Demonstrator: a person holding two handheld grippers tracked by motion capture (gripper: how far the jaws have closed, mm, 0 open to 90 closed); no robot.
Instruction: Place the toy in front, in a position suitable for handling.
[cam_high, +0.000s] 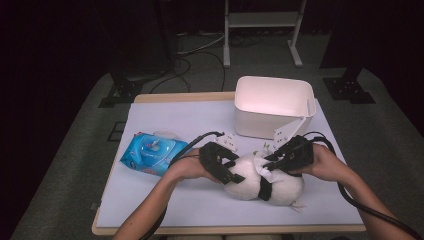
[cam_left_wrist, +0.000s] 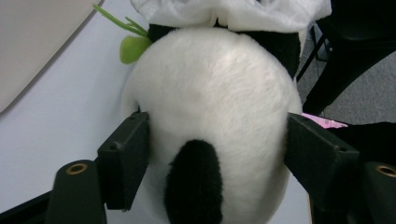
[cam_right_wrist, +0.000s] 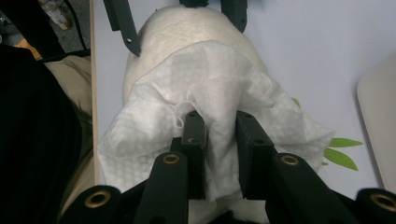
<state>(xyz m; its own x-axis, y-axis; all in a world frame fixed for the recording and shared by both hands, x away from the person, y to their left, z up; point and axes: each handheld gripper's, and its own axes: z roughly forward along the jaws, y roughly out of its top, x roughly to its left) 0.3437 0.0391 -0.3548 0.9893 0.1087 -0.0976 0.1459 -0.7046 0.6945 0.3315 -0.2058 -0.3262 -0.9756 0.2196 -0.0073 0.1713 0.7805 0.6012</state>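
A black-and-white panda plush (cam_high: 247, 182) lies on the white-covered table (cam_high: 165, 200), near its front. My left gripper (cam_high: 232, 172) comes in from the left. In the left gripper view (cam_left_wrist: 217, 140) its two pads press into the sides of the plush's round white end (cam_left_wrist: 210, 93), beside a black patch. My right gripper (cam_high: 270, 165) comes in from the right and is shut on a crumpled white wipe (cam_high: 265, 170). In the right gripper view (cam_right_wrist: 219, 126) the wipe (cam_right_wrist: 154, 121) is draped over the top of the plush (cam_right_wrist: 163, 32).
A white bin (cam_high: 272, 107) stands at the back right, close behind the plush. A blue wipes pack (cam_high: 150, 152) with its lid open lies at the left. Green felt leaves (cam_right_wrist: 343, 149) stick out beside the plush. The table's front edge is near the person's body.
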